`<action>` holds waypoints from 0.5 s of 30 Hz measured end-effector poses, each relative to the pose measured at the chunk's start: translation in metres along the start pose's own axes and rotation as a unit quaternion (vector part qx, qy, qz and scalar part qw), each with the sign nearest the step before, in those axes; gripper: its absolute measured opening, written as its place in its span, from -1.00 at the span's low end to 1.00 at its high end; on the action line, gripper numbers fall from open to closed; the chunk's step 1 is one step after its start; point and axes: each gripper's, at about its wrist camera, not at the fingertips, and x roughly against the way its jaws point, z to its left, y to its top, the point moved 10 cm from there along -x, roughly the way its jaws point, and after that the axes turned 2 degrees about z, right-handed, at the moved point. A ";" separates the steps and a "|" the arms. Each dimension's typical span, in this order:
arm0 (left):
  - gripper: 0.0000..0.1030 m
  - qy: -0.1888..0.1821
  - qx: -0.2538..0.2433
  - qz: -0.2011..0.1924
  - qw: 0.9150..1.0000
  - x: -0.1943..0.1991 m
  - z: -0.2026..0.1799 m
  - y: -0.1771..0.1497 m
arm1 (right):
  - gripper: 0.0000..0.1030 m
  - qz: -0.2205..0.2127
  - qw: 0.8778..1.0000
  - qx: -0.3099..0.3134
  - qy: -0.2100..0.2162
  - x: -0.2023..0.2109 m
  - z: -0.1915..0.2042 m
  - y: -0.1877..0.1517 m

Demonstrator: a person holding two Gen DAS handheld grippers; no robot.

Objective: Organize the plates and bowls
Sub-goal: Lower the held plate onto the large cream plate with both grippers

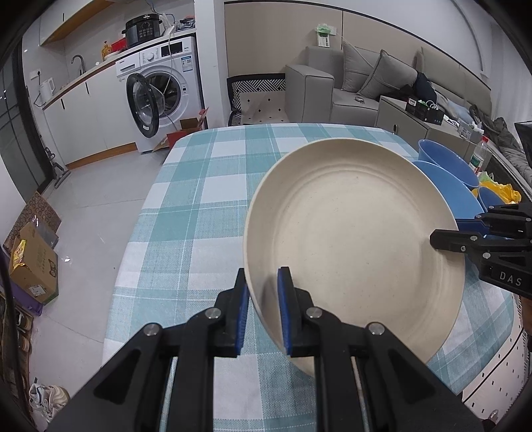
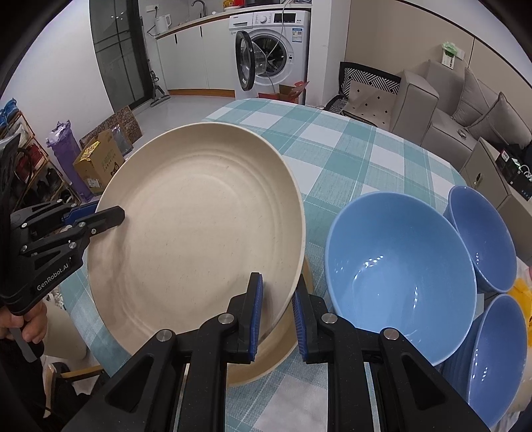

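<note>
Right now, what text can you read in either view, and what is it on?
"DAS": black body of the right gripper.
"GenRobot.AI": black body of the left gripper.
White front-loading washing machine: badge and stickers too small.
Black multicooker: panel unreadable.
Brown cardboard box: print blurred.

From the right wrist view, a second cream plate (image 2: 282,345) lies under the lifted cream plate (image 2: 199,232), only its near edge showing. The lowest blue bowl (image 2: 495,359) is half hidden behind the big blue bowl (image 2: 399,266). From the left wrist view the blue bowls (image 1: 445,166) are mostly hidden behind the plate. The lettering on the washing machine (image 1: 163,83) is too small to read.
</note>
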 end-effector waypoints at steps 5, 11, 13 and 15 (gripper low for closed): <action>-0.72 0.000 0.001 0.009 1.000 -0.005 0.001 -0.008 | -0.65 0.011 1.000 0.008 0.000 -0.006 0.003 -0.007; -0.72 -0.005 0.002 0.022 1.000 -0.012 -0.002 -0.018 | -0.65 0.019 1.000 0.012 -0.007 -0.014 0.003 -0.017; -0.72 -0.002 -0.001 0.023 1.000 -0.013 -0.003 -0.020 | -0.66 0.019 1.000 0.012 -0.009 -0.016 0.003 -0.020; -0.72 -0.003 0.001 0.026 1.000 -0.015 -0.002 -0.022 | -0.66 0.022 1.000 0.011 -0.008 -0.019 0.004 -0.023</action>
